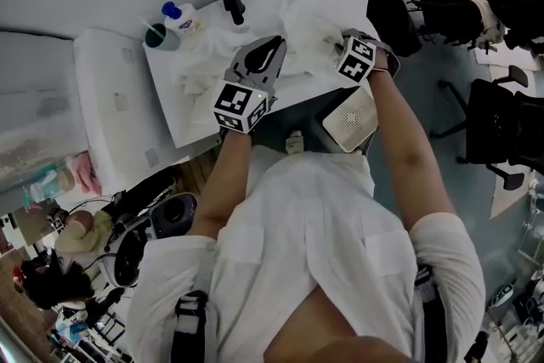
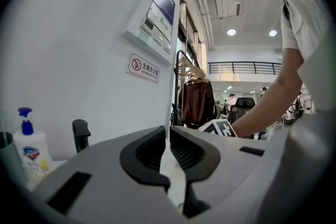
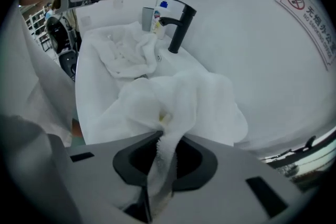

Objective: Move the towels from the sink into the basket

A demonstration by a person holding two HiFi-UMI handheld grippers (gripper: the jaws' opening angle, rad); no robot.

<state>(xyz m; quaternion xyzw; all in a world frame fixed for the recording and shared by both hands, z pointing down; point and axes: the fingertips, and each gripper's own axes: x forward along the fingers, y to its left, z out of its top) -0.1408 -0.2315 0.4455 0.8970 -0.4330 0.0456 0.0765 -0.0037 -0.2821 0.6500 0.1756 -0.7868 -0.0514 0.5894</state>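
Observation:
A large white towel (image 1: 319,8) is bunched on the right side of the white sink (image 1: 183,127). My right gripper (image 1: 340,38) is buried in its edge. In the right gripper view the right gripper (image 3: 161,157) is shut on a fold of that towel (image 3: 178,97), and fringe hangs down between the pads. A second crumpled towel (image 3: 126,52) lies deeper in the sink (image 3: 86,107), near the black faucet (image 3: 178,26). My left gripper (image 1: 270,47) hovers over the second towel (image 1: 204,64). Its jaws (image 2: 168,152) stand shut and point toward the wall, with nothing seen between them.
A black faucet (image 1: 230,0), a soap bottle (image 1: 183,17) and a cup (image 1: 159,36) stand at the sink's back. A white perforated basket-like container (image 1: 351,119) sits below the sink's front edge, by my right forearm. Chairs and clutter fill the floor on both sides.

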